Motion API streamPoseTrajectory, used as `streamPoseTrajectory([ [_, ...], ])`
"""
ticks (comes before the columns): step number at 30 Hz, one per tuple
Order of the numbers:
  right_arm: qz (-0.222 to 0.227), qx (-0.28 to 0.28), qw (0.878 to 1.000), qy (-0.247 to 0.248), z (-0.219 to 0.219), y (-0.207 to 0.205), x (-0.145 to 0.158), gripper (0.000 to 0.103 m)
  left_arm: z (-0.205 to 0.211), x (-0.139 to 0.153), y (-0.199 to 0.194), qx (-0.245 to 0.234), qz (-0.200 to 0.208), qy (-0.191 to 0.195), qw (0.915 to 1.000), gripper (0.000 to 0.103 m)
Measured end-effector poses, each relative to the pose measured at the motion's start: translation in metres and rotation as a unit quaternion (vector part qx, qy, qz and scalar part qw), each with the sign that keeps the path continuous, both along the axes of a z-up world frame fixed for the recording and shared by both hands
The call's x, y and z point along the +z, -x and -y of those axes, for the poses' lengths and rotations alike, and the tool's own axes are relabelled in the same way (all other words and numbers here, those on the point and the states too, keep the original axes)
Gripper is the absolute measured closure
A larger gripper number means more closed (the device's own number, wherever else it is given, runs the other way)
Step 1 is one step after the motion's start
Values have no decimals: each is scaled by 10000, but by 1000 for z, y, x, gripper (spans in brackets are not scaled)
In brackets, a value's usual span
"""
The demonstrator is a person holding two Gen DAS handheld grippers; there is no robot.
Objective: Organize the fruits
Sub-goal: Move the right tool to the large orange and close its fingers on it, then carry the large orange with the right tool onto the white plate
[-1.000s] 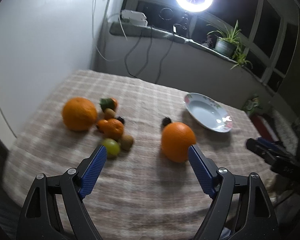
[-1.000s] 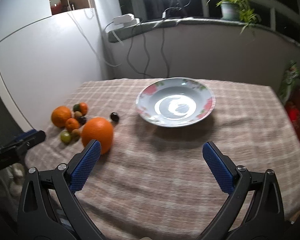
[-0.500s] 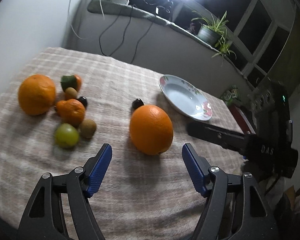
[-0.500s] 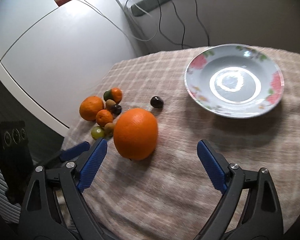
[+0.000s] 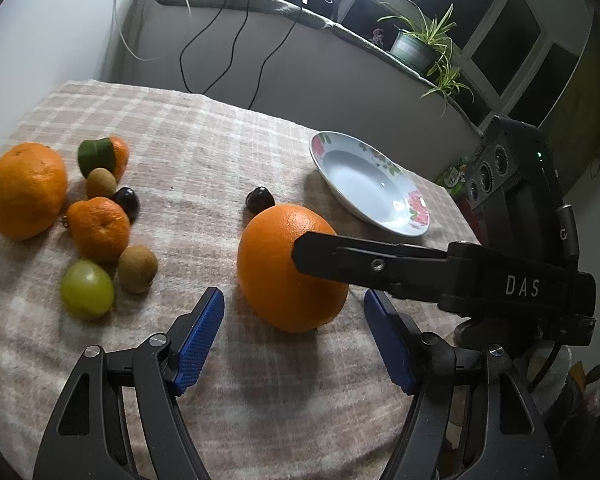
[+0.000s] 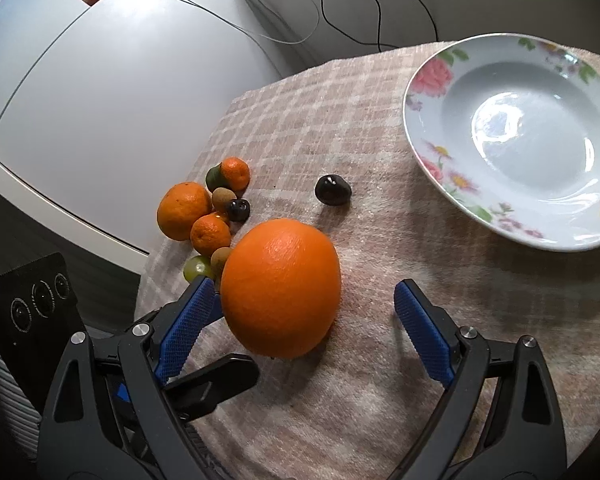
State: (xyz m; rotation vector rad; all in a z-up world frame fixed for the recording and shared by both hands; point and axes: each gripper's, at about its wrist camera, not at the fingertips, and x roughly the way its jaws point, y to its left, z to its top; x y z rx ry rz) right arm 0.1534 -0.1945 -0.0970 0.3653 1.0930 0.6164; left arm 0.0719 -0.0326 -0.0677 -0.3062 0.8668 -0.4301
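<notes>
Large orange sits on the checked cloth of the bench, between the fruit cluster and the flowered plate, apart from both. Right hand-held gripper spread wide, straddling the orange: left pad at or just beside the skin, contact not certain, right pad clear; nothing clamped. Left hand-held gripper likewise spread and empty, the orange just beyond its tips. Judgement: grasp step in hand. Centre the fruit between the right pads, close across the widest girth, squeeze gently; round skin may roll or slip. Obstacles: both grippers crowd one fruit, the right finger crossing the left view; one should yield. Dark cherry lies between orange and plate. Cluster: second orange, mandarins, kiwis, green grape.
</notes>
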Motion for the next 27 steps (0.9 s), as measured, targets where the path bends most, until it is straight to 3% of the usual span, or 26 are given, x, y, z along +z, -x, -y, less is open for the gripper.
streamPoseTrajectory([
  [5, -221, 116, 9995, -204, -4, -9, -7, 14, 4, -3, -8, -50, -48, -1, 10000, 31],
  [10, -368, 276, 9981, -406, -5, -9, -6, 26, 4, -9, -14, -27, -140, 44, 9999, 31],
  [13, -391, 397, 9975, -440, -11, -8, -7, 32, 2, -12, -15, 2, -174, 50, 9998, 37],
  [27, -163, 313, 9988, -351, 1, -1, 9, 33, 11, -2, -16, -62, -7, -57, 10000, 38],
])
